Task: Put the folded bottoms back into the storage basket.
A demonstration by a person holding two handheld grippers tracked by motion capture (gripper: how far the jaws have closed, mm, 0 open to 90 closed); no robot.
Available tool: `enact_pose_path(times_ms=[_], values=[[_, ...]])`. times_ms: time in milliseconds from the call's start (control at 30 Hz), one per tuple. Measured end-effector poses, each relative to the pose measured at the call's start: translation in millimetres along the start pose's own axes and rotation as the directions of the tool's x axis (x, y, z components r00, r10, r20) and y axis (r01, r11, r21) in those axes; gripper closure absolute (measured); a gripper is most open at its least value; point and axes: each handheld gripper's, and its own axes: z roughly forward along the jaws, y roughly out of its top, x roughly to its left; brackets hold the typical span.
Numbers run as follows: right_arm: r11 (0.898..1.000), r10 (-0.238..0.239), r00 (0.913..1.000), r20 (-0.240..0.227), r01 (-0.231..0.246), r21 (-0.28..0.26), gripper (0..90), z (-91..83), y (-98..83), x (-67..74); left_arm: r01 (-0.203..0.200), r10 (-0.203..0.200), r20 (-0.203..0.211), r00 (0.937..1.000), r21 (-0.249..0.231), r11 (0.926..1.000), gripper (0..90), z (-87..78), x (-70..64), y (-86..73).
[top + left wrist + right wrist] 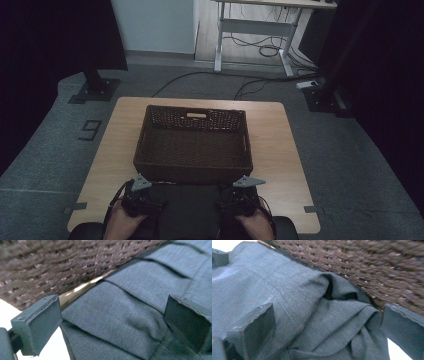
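Observation:
A dark grey folded garment (186,202) lies at the table's near edge, just in front of an empty brown wicker basket (194,145). My left gripper (137,192) sits at the garment's left end and my right gripper (245,192) at its right end. Seen from the left gripper, both jaws stand wide apart over grey cloth (125,315), the basket wall (50,267) close behind. Through the right gripper's camera the jaws are likewise spread over bunched, wrinkled fabric (324,322) beside the basket weave (372,267). Neither gripper pinches the cloth.
The basket fills the middle of the light wooden table (280,145). Beyond the table lie grey carpet, cables, a white desk frame (255,30) and dark stand bases (95,90) at left and right. Bare tabletop flanks the basket.

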Motion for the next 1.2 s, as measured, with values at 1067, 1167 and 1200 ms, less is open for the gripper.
enact_pose_path(times_ms=[1067,1167,1200], values=[[0.985,-0.054,0.9983,0.02,0.05,0.164,18.6,34.7,-2.4,7.6,0.075,-0.076,0.012,0.997,0.096,0.9926,1.0,22.2,5.3,-8.0],[0.984,-0.051,0.9987,0.008,0.048,0.173,27.3,33.8,-0.8,10.3,0.071,-0.073,0.012,0.9973,0.105,0.9919,4.5,21.0,2.7,-7.0],[0.983,-0.051,0.9987,0.006,0.049,0.175,29.3,33.9,-0.3,10.7,0.071,-0.073,0.012,0.9973,0.105,0.9919,5.1,21.0,2.7,-7.0]])
